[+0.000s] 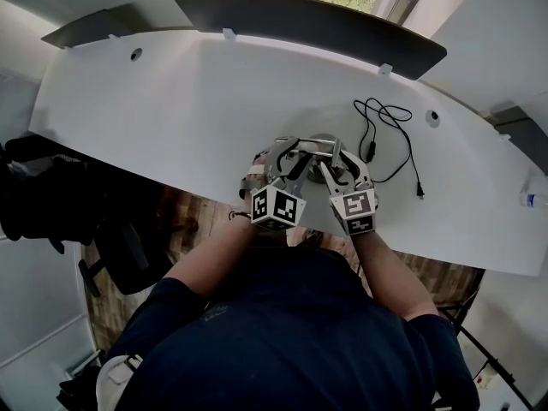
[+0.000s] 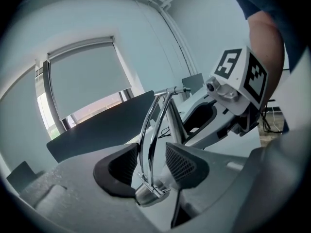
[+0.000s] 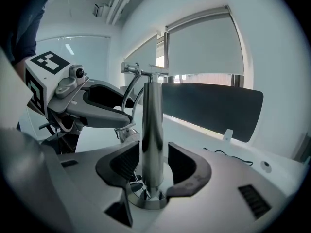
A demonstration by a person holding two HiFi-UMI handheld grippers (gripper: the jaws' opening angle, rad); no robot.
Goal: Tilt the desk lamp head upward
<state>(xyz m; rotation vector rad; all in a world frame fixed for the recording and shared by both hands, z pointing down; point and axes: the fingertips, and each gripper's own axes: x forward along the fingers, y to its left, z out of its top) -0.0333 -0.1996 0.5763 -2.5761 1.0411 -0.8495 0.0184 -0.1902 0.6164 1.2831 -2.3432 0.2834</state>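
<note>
A chrome desk lamp point(image 1: 318, 141) stands on the white desk point(image 1: 171, 101) near its front edge, mostly hidden by both grippers in the head view. My left gripper point(image 2: 151, 166) is open, and the lamp's two thin curved arm rods point(image 2: 153, 125) run between its pads without touching them. The small chrome lamp head point(image 2: 148, 195) hangs just below the jaws. My right gripper point(image 3: 153, 164) is open around the upright chrome post point(image 3: 152, 130), just above the round base point(image 3: 148, 200), with a narrow gap on each side. The left gripper point(image 3: 97, 106) shows beside the post there.
A black power cable point(image 1: 385, 127) lies looped on the desk to the right of the lamp. A dark panel point(image 1: 308, 24) stands along the desk's far edge below a window. A black chair point(image 1: 51, 195) sits at the left. A small bottle point(image 1: 535, 199) is at the far right.
</note>
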